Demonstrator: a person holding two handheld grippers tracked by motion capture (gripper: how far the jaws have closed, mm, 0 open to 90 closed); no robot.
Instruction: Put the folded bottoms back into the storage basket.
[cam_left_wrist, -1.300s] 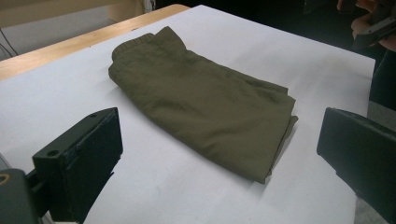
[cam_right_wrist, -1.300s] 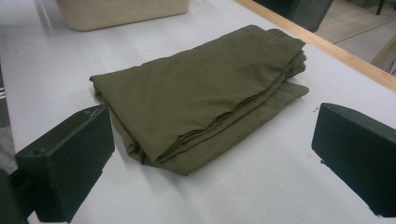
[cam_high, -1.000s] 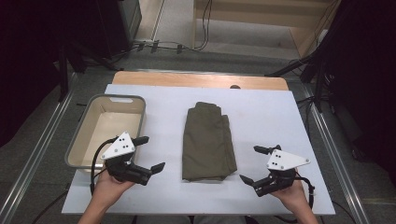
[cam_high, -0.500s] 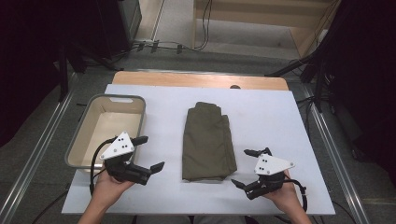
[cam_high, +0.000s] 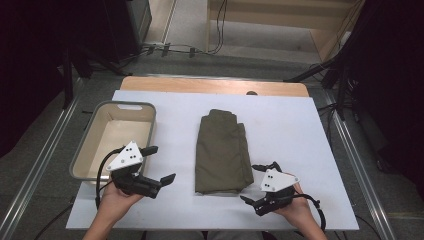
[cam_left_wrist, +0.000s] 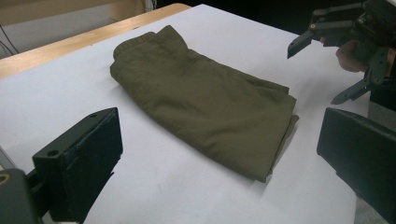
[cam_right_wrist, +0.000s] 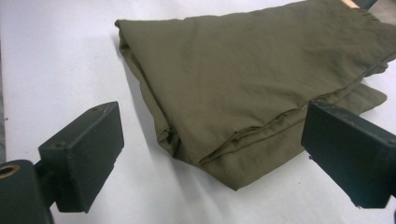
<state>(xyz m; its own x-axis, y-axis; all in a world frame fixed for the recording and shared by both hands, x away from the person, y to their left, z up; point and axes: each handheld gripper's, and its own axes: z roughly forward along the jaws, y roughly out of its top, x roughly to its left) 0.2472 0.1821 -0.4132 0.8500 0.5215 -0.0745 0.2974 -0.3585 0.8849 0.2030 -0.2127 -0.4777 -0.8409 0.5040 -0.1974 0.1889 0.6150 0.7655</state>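
Observation:
A folded olive-green garment (cam_high: 222, 150) lies flat in the middle of the white table (cam_high: 295, 125). My right gripper (cam_high: 249, 183) is at its near right corner, and the jaws have just been closing a little. They stand wide apart with nothing pressed between the pads. In the right gripper view (cam_right_wrist: 215, 140) the garment's folded corner (cam_right_wrist: 243, 70) lies just ahead of them. My left gripper (cam_high: 161, 163) is open, left of the garment and apart from it. The left gripper view (cam_left_wrist: 219, 140) looks across the garment (cam_left_wrist: 201, 93) to the right gripper (cam_left_wrist: 315, 74).
A grey bin (cam_high: 80, 155) stands at the table's left edge, just behind my left hand. A wooden strip (cam_high: 215, 85) runs along the far edge. Cables and dark stands are on the floor beyond the table.
My right gripper has moved left and down towards the garment's near right corner. My left gripper has stayed where it was.

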